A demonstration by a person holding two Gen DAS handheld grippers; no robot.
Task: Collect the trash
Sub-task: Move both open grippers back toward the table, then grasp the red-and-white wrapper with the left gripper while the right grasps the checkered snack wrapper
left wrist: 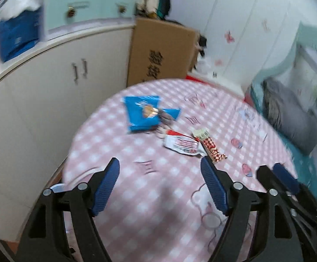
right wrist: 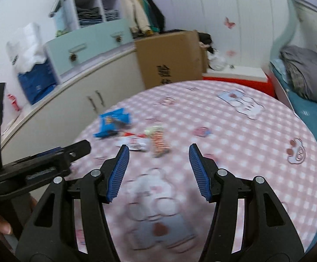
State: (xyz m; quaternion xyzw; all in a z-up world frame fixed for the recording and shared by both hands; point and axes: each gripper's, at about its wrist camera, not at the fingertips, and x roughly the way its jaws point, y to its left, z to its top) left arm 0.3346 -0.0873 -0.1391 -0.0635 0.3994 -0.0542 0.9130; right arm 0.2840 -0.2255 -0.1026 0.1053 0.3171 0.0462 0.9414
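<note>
Wrappers (left wrist: 181,145) on the table (left wrist: 158,196), just beyond the empty, wide-open left gripper (left wrist: 160,163).

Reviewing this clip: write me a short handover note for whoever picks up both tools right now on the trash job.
Left tool: open, empty, above the near part of the pink checked table.
Right tool: open, empty, beside the left one.
Trash: blue wrapper, white and red wrapper and red checked wrapper, clustered mid-table, all loose.
Done: nothing collected that these views show.
Left: pick up all three. No bin is clearly visible, and the views are blurred.
</note>
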